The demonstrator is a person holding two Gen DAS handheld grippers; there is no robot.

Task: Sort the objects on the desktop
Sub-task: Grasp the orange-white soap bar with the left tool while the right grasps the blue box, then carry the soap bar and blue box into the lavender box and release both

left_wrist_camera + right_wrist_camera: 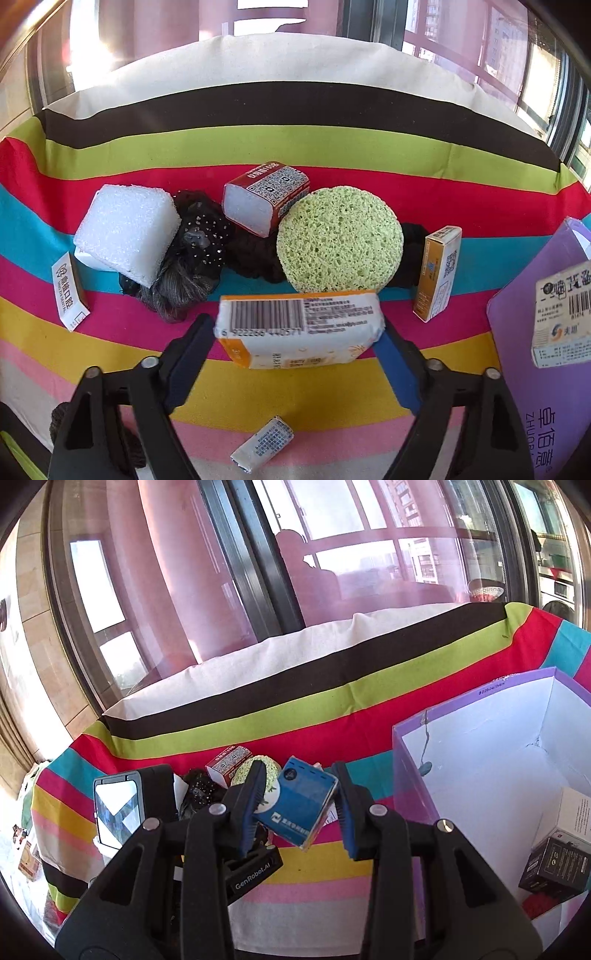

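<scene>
Your striped tablecloth (pixel 110 369) shows in both views, but only your right wrist view looks into the open purple box (pixel 480 716); there a white carton (pixel 570 814) and a black carton (pixel 556 866) lie inside it against its far right wall. The left view sees only that box's outer wall.

Your left wrist view alone lays out the pile: a round green sponge (pixel 340 240), a white foam block (pixel 125 230), dark hair pieces (pixel 199 236), a red-sleeved white block (pixel 264 203) and an upright orange-and-white box (pixel 437 273).

Your left gripper (pixel 295 332) has a white and orange packet (pixel 299 328) between its fingers, pads at both ends. Your right gripper (pixel 297 805) pinches a blue box (pixel 299 805), lifted just left of the purple box.
</scene>
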